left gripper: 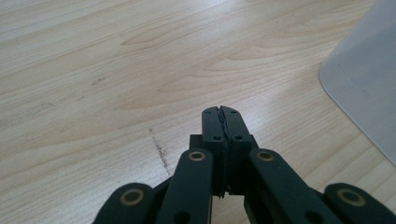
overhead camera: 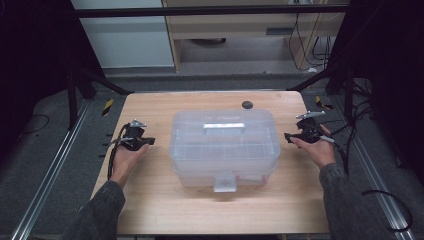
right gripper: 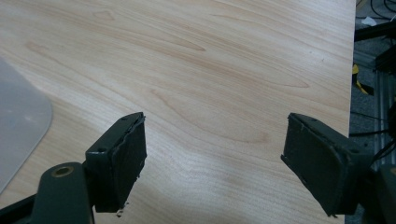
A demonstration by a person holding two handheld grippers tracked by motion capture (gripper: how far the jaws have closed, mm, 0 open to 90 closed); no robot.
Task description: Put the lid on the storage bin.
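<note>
The worktop carries 1 clear plastic box at its middle, lid down, front latch toward the person. Left of the box, the left claw is clenched on nothing; right of the box, the right claw is released and empty. To work well, I judge both claws should close in on the box level and steady it before tackling the latch. A small black disc lies behind the box, clear of the path.

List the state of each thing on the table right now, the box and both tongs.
Clear plastic box: lid down, front latch down, handle lying flat, standing mid-table.
Left tongs: shut, empty, beside the box, not touching it.
Right tongs: open, empty, beside the box, not touching it.
Table: bare wood around the box.
</note>
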